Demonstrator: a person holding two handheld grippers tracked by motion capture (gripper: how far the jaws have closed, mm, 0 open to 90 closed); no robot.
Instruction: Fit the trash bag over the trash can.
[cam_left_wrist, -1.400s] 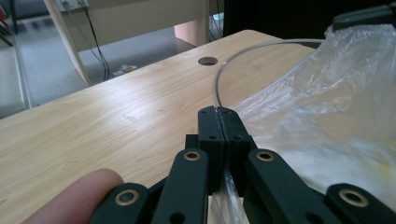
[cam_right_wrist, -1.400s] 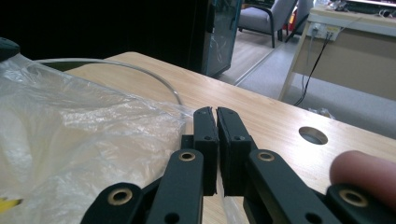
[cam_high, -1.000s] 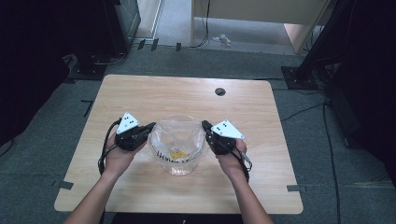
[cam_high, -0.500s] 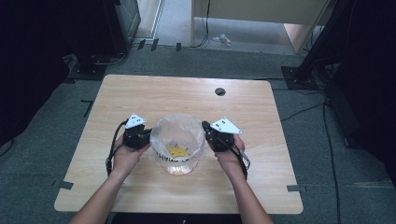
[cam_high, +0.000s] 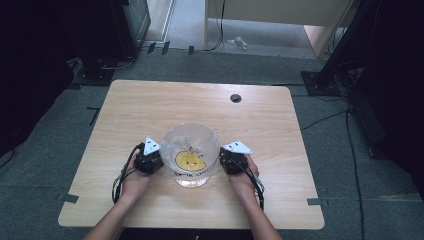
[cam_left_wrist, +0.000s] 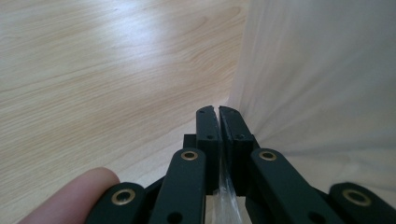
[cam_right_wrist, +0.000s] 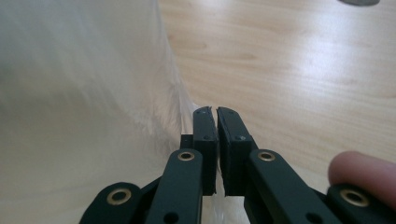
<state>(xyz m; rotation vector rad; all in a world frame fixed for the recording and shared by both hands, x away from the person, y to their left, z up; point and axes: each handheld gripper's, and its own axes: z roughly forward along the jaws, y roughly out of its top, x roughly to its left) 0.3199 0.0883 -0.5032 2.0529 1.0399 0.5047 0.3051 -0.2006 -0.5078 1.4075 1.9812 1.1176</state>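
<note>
Holding the clear plastic bag (cam_high: 191, 155) open on the desk (cam_high: 150, 115), left tool (cam_high: 148, 161) and right tool (cam_high: 232, 161) each pinched shut on its rim. Next, probably: release gently, keeping the mouth upright.

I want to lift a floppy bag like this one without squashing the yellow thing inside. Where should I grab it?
Grab the clear bag by its thin top rim, one pinch from each side. The left gripper and right gripper each clamp a fold of film there, keeping the mouth open and round, with the yellow thing hanging untouched.
</note>
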